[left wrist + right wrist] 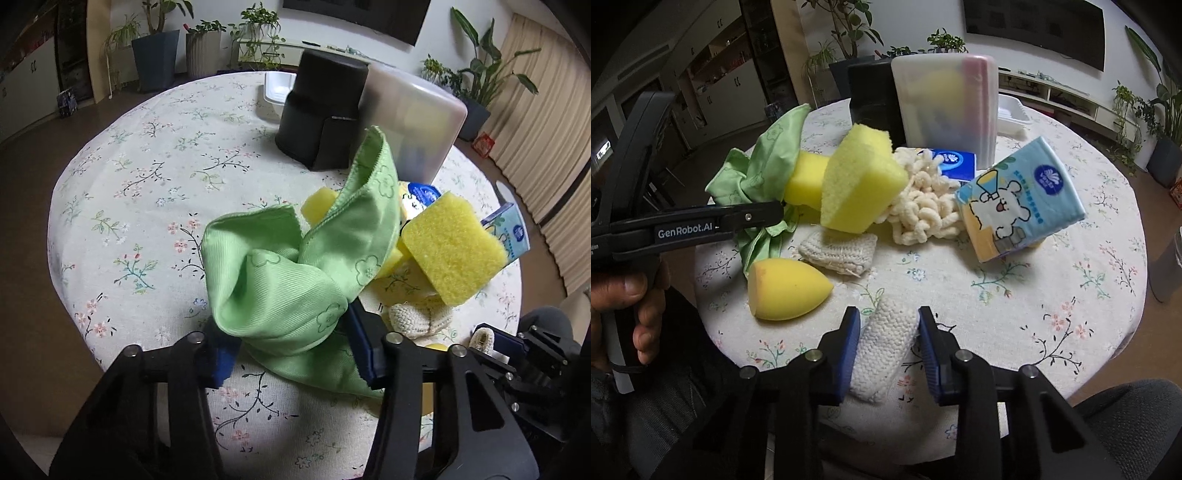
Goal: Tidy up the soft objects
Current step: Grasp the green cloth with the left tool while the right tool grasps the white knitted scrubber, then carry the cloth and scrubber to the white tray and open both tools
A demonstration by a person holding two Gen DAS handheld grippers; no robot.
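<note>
While the green cloth (295,280) bunches up in the lower centre of the left wrist view, the left gripper (291,350) is clamped on its lower folds, both blue pads pressed into the fabric, and one corner of the cloth stands up toward the black container (321,110). In the right wrist view this same gripper enters from the left edge as a level black bar, with the person's left hand (624,306) wrapped round its handle at the lower left.

The right gripper (886,343) sits at the bottom centre of its own view, its pads closed against the sides of a white knitted pad (882,350) that lies on the floral tablecloth (1015,295).

Just above and left of it lies a yellow egg-shaped sponge (786,288), then a second knitted pad (838,253). Further up, a yellow rectangular sponge (860,184) leans tilted against a cream chenille bundle (923,206), and a blue tissue pack (1015,203) sits tilted at the centre right. A translucent lidded box (945,107) stands behind them, beside the black container.
</note>
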